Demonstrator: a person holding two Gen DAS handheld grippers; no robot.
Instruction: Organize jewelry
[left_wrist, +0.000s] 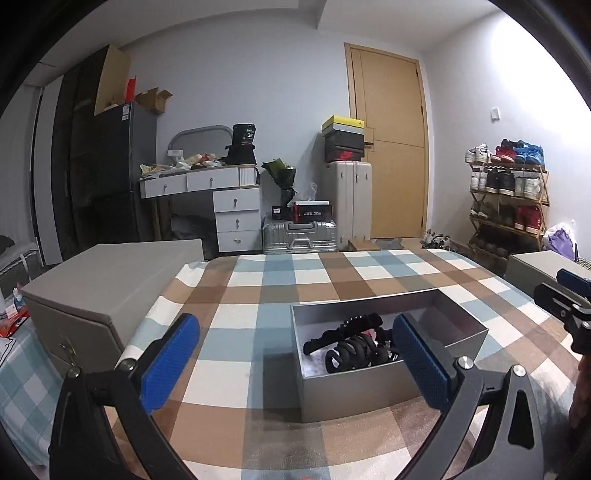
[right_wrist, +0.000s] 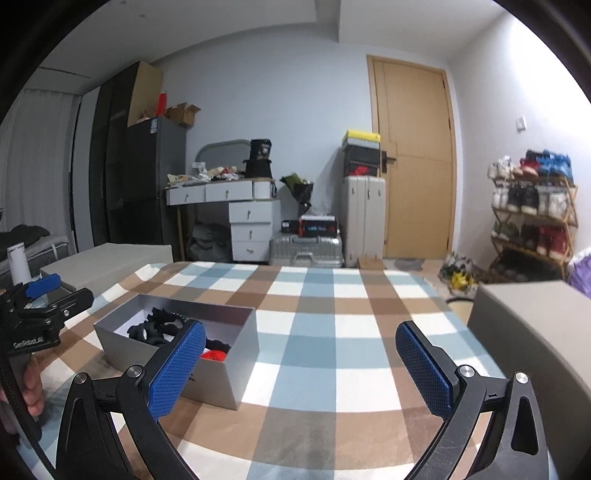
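Note:
An open silver-grey box (left_wrist: 354, 387) sits on the checked tablecloth. It holds black hair clips (left_wrist: 351, 347) and a bit of red. In the right wrist view the box (right_wrist: 221, 380) is at the left, with black clips (right_wrist: 155, 328) and a red item (right_wrist: 213, 356) inside. My left gripper (left_wrist: 295, 365) is open and empty, its right finger over the box's right side. My right gripper (right_wrist: 301, 369) is open and empty, over the cloth to the right of the box. Each gripper shows at the edge of the other's view.
A grey storage box (left_wrist: 99, 291) stands at the table's left and another (right_wrist: 535, 332) at its right. Beyond the table (right_wrist: 332, 295) are a white dresser (left_wrist: 221, 199), suitcases (left_wrist: 299, 236), a wooden door and a shoe rack (left_wrist: 509, 195).

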